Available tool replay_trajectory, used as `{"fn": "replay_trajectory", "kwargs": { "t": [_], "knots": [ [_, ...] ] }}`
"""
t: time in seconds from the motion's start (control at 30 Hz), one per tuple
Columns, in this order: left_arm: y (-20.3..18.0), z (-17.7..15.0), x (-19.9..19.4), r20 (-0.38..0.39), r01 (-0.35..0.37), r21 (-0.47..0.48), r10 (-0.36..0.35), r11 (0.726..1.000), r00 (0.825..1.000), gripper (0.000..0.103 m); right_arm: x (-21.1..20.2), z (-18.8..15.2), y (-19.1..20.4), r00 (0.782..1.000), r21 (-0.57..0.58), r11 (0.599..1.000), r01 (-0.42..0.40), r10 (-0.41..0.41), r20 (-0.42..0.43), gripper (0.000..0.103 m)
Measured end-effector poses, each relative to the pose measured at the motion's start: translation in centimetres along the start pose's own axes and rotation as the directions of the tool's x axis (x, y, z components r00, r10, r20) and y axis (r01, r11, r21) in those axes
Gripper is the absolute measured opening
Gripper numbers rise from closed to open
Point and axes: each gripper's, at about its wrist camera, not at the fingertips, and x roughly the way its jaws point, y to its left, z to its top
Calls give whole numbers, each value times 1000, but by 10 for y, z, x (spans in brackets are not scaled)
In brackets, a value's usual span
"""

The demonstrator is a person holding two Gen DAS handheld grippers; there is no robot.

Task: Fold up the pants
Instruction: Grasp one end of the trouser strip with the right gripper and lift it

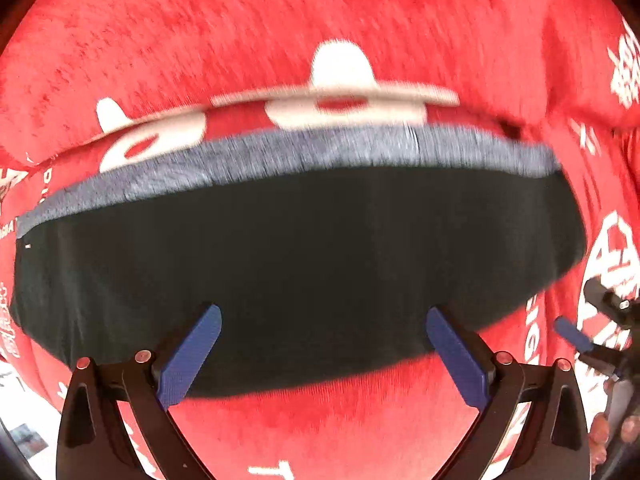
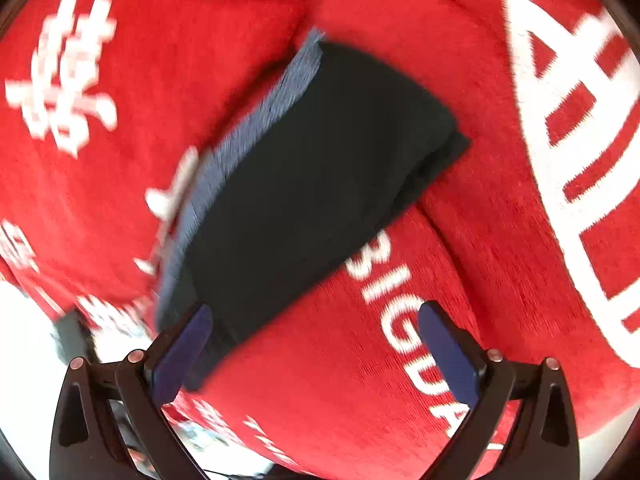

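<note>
The black pants (image 1: 296,268) lie folded into a compact rectangle on a red cloth, with a grey-blue waistband (image 1: 288,156) along their far edge. My left gripper (image 1: 324,352) is open and empty, its blue pads just over the near edge of the pants. In the right wrist view the same folded pants (image 2: 316,184) lie slanted, waistband (image 2: 240,152) on the left. My right gripper (image 2: 316,352) is open and empty; its left finger overlaps the near corner of the pants. The right gripper also shows at the right edge of the left wrist view (image 1: 600,332).
A red fleece cloth (image 1: 240,32) with white letters and signs covers the surface and is rumpled into folds around the pants. A white surface (image 2: 24,344) shows at the lower left past the cloth's edge. The view is blurred by motion.
</note>
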Motion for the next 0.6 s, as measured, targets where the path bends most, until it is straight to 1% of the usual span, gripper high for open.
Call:
{"fn": "replay_trajectory", "kwargs": {
  "t": [0.03, 0.07, 0.1, 0.17, 0.3, 0.4, 0.47, 0.57, 0.6],
  "knots": [
    [3, 5, 0, 10, 5, -12, -5, 1000, 1000, 103, -1, 4, -6, 1000, 28, 999, -27, 27, 14, 89],
    [6, 11, 3, 17, 11, -24, -11, 1000, 1000, 103, -1, 8, -11, 998, 60, 996, -59, 58, 26, 75],
    [8, 15, 7, 20, 13, -30, -12, 999, 1000, 103, 0, 12, -19, 996, 93, 992, -88, 85, 34, 70],
    [10, 19, 19, 13, 12, -35, -12, 999, 1000, 103, 4, 15, -29, 992, 119, 986, -121, 116, 45, 70],
    [10, 11, 43, -18, 14, -27, -15, 1000, 1000, 103, 16, 16, -40, 989, 110, 983, -146, 142, 42, 70],
    [6, 9, 45, 16, -4, -4, 4, 1000, 1000, 103, 16, 17, -44, 981, 122, 976, -180, 169, 100, 70],
    [6, 12, 46, 16, -2, -8, 2, 1000, 1000, 103, 17, 22, -48, 973, 148, 967, -208, 189, 135, 70],
    [5, 13, 47, 12, 1, 6, -1, 1000, 1000, 103, 21, 34, -51, 962, 168, 955, -244, 217, 165, 70],
    [5, 13, 47, 12, 4, 14, -5, 1000, 1000, 99, 23, 37, -49, 958, 170, 951, -258, 228, 174, 69]
  ]
}}
